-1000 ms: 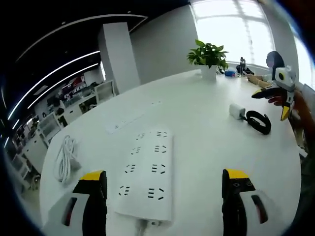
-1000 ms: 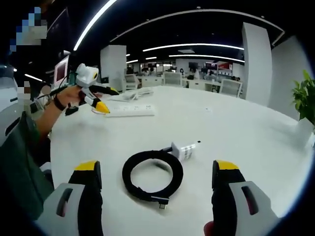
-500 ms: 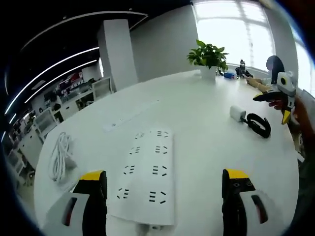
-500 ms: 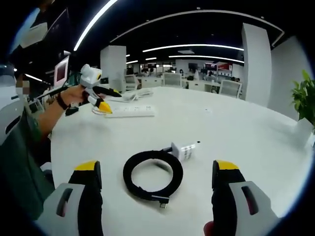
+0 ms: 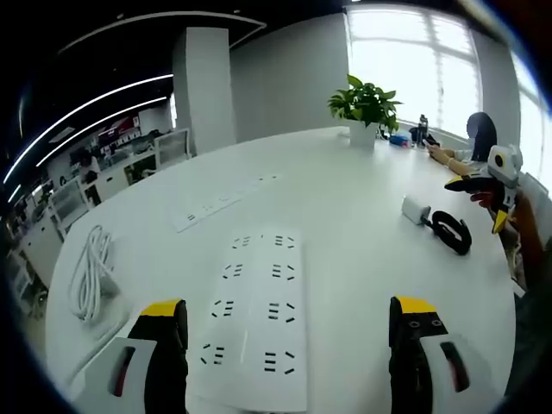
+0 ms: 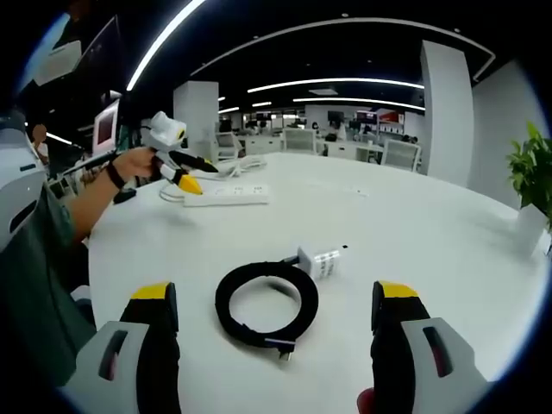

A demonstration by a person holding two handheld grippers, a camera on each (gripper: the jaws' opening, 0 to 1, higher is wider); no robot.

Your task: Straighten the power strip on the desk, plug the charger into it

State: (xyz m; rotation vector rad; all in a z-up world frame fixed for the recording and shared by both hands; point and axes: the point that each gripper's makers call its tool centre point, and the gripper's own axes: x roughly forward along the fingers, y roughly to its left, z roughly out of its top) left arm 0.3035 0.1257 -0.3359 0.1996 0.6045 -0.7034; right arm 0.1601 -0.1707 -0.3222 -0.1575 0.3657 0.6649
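In the left gripper view, the left gripper (image 5: 289, 345) hangs spread and empty over one white power strip (image 5: 254, 315) showing eight sockets; one coiled white cord (image 5: 89, 276) lies left.

In the right gripper view, the right gripper (image 6: 276, 345) gapes empty before one charger (image 6: 319, 260), apparently touching one black cable coil (image 6: 266, 302).

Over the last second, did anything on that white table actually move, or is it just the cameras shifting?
Mostly the cameras. The left gripper has eased forward over the power strip; in the right gripper view it sits a little closer to the strip. Nothing was grasped or released. The power strip, the charger with its coiled black cable, the white cord and the plant lie as before. Both grippers stay open.
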